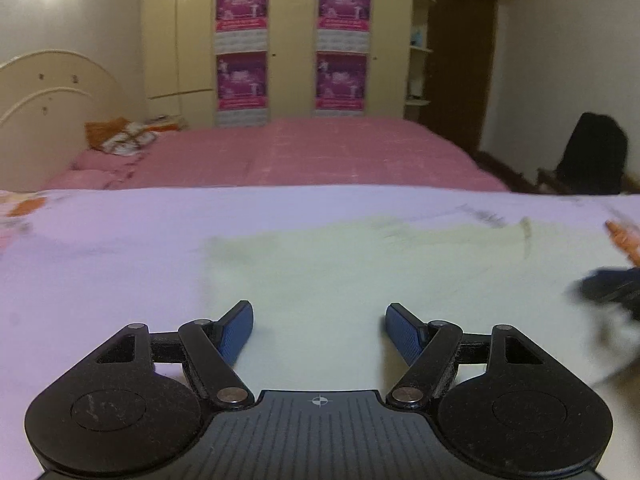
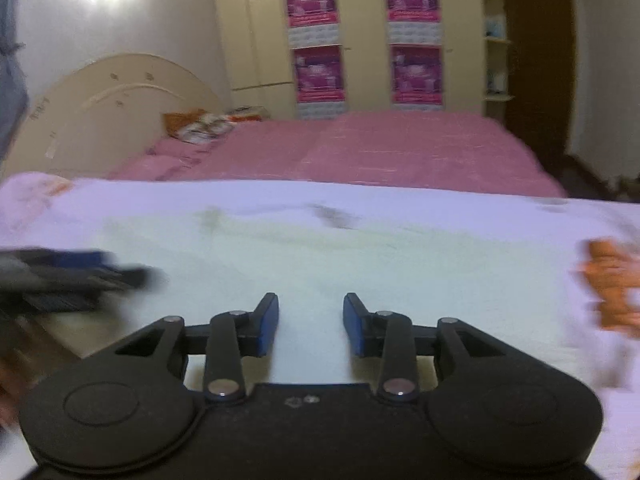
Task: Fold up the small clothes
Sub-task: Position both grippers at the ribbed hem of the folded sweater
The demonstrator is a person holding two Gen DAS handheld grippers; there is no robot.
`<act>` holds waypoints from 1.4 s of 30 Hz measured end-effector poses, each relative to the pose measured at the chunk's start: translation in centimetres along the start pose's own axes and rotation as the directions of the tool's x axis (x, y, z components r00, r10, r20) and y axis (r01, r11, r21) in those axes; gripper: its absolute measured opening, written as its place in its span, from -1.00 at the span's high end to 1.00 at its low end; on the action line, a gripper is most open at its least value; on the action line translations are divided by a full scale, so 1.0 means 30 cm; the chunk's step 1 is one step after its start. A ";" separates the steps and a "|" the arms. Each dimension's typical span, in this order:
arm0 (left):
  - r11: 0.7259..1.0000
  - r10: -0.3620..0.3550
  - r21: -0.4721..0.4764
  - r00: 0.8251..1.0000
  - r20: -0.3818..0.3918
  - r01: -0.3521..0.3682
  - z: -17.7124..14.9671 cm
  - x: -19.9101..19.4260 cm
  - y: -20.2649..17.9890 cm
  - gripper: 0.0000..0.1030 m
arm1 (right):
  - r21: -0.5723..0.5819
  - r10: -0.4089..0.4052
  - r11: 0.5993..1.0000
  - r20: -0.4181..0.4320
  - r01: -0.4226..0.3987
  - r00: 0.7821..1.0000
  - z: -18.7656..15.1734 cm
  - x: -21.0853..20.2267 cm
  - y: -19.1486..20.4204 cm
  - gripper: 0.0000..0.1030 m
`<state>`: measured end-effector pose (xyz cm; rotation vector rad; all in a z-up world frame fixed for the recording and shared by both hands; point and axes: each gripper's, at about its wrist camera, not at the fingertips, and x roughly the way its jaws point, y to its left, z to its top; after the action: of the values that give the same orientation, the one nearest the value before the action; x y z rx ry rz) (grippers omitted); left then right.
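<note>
From the left wrist camera, the left gripper (image 1: 319, 330) hangs low over a pale yellowish-white garment (image 1: 360, 272) spread flat on a lavender sheet (image 1: 100, 248). Its jaws stand wide apart with nothing between them, and the cloth fills the gap between the blue pads (image 1: 238, 332) and runs forward and to the right from there. The garment's left edge lies just beyond the left pad, so the gripper sits over the cloth's near left corner area. At the far right edge, a dark blurred shape is the right gripper (image 1: 608, 284), also over the cloth. Behind the sheet lies a pink bed (image 1: 320, 152), with a cream wardrobe (image 1: 292, 40) carrying magenta posters (image 1: 242, 4) against the back wall.

From the right wrist camera, the right gripper (image 2: 311, 326) has its jaws parted to a moderate gap, holding nothing. The same garment (image 2: 360, 256) lies directly beneath and ahead of it, stretching to both sides. The left gripper (image 2: 72, 276) shows as a dark blur at the left, over the cloth's left part. An orange patterned patch (image 2: 612, 280) sits on the sheet (image 2: 280, 196) at the right, just past the garment's edge. The picture is too blurred to tell whether either gripper touches the fabric.
</note>
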<state>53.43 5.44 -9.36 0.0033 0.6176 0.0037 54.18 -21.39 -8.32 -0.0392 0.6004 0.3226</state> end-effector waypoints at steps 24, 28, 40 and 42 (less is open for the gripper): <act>0.994 0.032 0.104 0.998 -0.056 -0.026 -0.057 -0.188 -0.186 -0.62 | 0.083 -0.216 0.971 -0.078 0.223 0.973 -0.135 -0.242 -0.168 0.10; 0.995 0.048 0.096 0.996 -0.070 -0.041 -0.075 -0.231 -0.163 -0.62 | 0.108 -0.194 0.974 -0.061 0.200 0.979 -0.150 -0.324 -0.162 0.14; 0.996 0.075 0.051 0.991 -0.109 -0.069 -0.306 -0.628 0.007 -0.62 | 0.149 -0.129 0.979 -0.099 0.143 0.987 -0.336 -0.661 -0.137 0.16; 0.996 0.083 0.049 0.988 -0.128 -0.077 -0.372 -0.694 0.033 -0.62 | 0.164 -0.116 0.977 -0.117 0.134 0.986 -0.378 -0.719 -0.132 0.16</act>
<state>30.00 6.36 -6.39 0.0710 0.7474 0.0685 32.41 -32.80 -5.81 0.0713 0.7265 0.1464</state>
